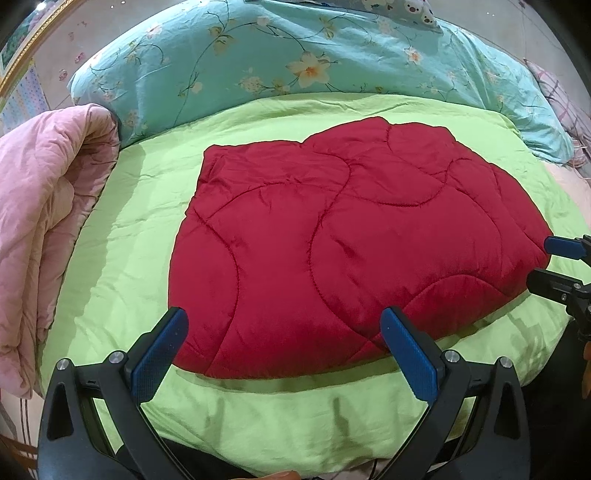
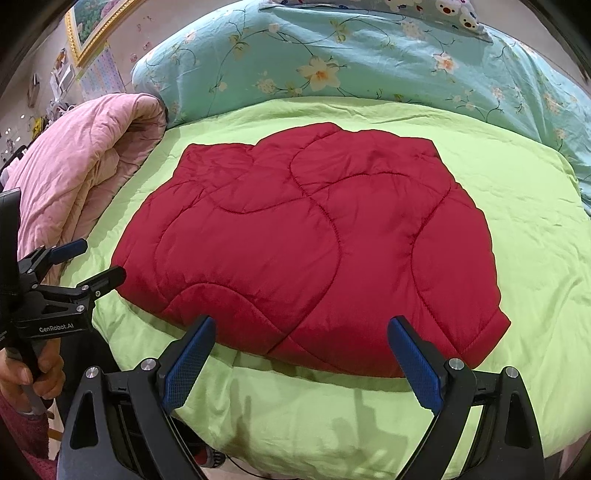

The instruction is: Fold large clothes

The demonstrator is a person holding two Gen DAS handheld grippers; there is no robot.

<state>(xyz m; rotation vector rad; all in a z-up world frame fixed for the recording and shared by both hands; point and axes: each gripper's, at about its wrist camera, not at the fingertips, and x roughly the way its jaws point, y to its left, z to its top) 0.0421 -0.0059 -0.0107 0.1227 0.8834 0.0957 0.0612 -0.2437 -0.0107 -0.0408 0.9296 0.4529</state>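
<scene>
A red quilted garment [image 1: 351, 243] [image 2: 306, 243] lies folded and flat on the lime-green sheet [image 1: 122, 258] [image 2: 524, 221] of a bed. My left gripper [image 1: 284, 325] hovers open over the garment's near edge, nothing between its blue pads. It also shows at the left of the right wrist view as the left gripper [image 2: 98, 260], open, held by a hand [image 2: 33, 373]. My right gripper [image 2: 301, 332] is open too, above the near edge of the garment and holding nothing. Its fingers [image 1: 561, 247] show at the right edge of the left wrist view.
A rolled pink quilt [image 1: 48, 229] [image 2: 85, 155] lies along the left side of the bed. A turquoise floral duvet [image 1: 295, 62] [image 2: 351, 55] is piled across the far side. A framed picture [image 2: 92, 26] hangs on the wall at upper left.
</scene>
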